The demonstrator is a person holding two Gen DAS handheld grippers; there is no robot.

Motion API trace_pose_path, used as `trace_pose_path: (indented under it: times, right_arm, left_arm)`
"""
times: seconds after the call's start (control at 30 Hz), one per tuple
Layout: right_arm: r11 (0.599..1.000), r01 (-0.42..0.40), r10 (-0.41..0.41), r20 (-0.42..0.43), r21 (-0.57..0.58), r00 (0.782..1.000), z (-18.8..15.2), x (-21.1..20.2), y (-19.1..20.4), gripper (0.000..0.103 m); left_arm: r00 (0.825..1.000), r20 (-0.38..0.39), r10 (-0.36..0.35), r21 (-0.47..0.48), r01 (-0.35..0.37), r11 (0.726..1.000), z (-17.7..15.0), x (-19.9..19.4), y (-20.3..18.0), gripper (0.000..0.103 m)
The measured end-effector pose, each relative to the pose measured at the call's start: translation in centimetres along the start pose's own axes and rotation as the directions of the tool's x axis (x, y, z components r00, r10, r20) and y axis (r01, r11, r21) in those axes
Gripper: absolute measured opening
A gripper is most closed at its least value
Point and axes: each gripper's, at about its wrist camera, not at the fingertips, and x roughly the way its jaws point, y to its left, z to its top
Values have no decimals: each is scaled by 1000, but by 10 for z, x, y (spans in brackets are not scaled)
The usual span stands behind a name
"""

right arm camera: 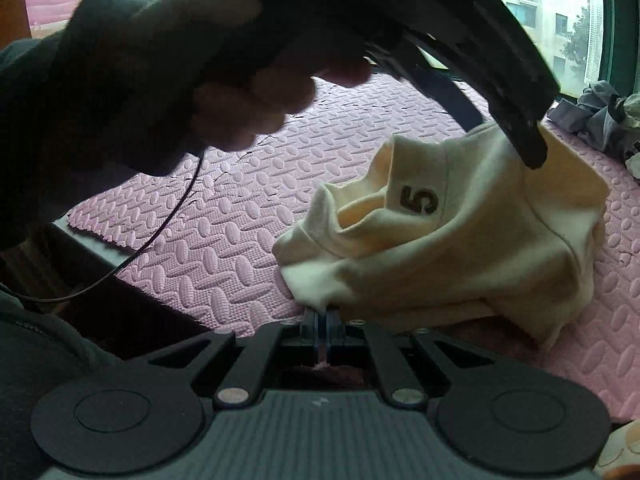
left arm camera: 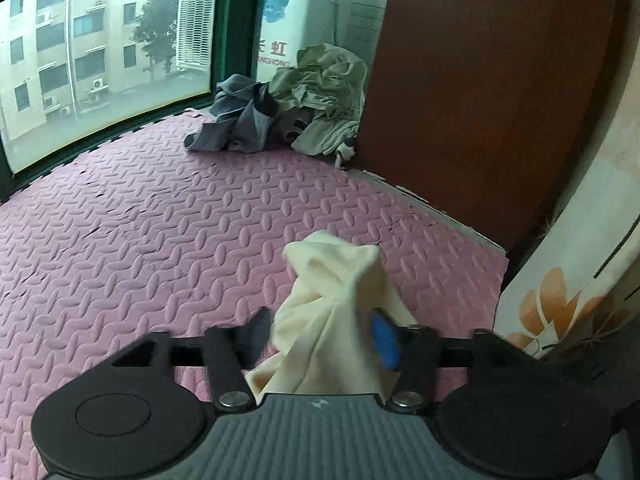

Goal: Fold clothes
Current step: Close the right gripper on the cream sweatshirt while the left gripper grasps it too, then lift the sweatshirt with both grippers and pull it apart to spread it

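A cream garment [right arm camera: 460, 240] with a dark "5" patch hangs bunched over the pink foam mat [right arm camera: 224, 240]. My right gripper [right arm camera: 322, 316] is shut on its lower left edge. In the left wrist view, my left gripper [left arm camera: 320, 336] stands wide, its jaws well apart, with a fold of the same cream cloth [left arm camera: 336, 312] lying loose between the black finger and the blue pad [left arm camera: 386, 340]. In the right wrist view the hand-held left gripper [right arm camera: 528, 148] comes down from above onto the garment's top.
A pile of grey and olive clothes [left arm camera: 288, 108] lies at the far edge of the mat [left arm camera: 140, 240] by the window [left arm camera: 108, 52]. A brown wooden panel [left arm camera: 480, 92] stands to the right, with a floral cloth [left arm camera: 560, 304] beside it. A thin black cable [right arm camera: 160, 224] hangs at the left.
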Motion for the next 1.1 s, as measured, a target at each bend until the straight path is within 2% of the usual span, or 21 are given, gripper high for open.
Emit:
trace_pose_path:
  times: [0.03, 0.13, 0.43, 0.57, 0.67, 0.87, 1.1]
  right_arm:
    - [1000, 2, -2, 1, -3, 1000, 0, 0, 0, 3]
    - [1000, 7, -7, 2, 1, 1000, 1, 0, 0, 3]
    - [998, 11, -17, 77, 67, 997, 19, -7, -13, 3]
    - [999, 3, -8, 109, 44, 994, 28, -9, -8, 3]
    - [999, 5, -9, 121, 32, 993, 33, -7, -7, 3]
    - [999, 19, -22, 124, 31, 992, 35, -3, -10, 3]
    - [999, 39, -43, 126, 30, 991, 40, 1, -11, 3]
  left_arm:
    - [1000, -2, -6, 1, 6, 1000, -1, 2, 0, 21]
    - [1000, 10, 4, 0, -4, 1000, -5, -1, 4, 10]
    - [987, 137, 84, -120, -67, 991, 4, -42, 35, 9]
    - [977, 195, 83, -188, -46, 981, 8, -62, 53, 9]
    - [969, 221, 107, -204, -62, 977, 8, -76, 60, 9]
    - [963, 204, 174, -268, -116, 957, -8, -91, 86, 9]
    - [956, 145, 254, -289, -204, 935, -18, -84, 97, 9]
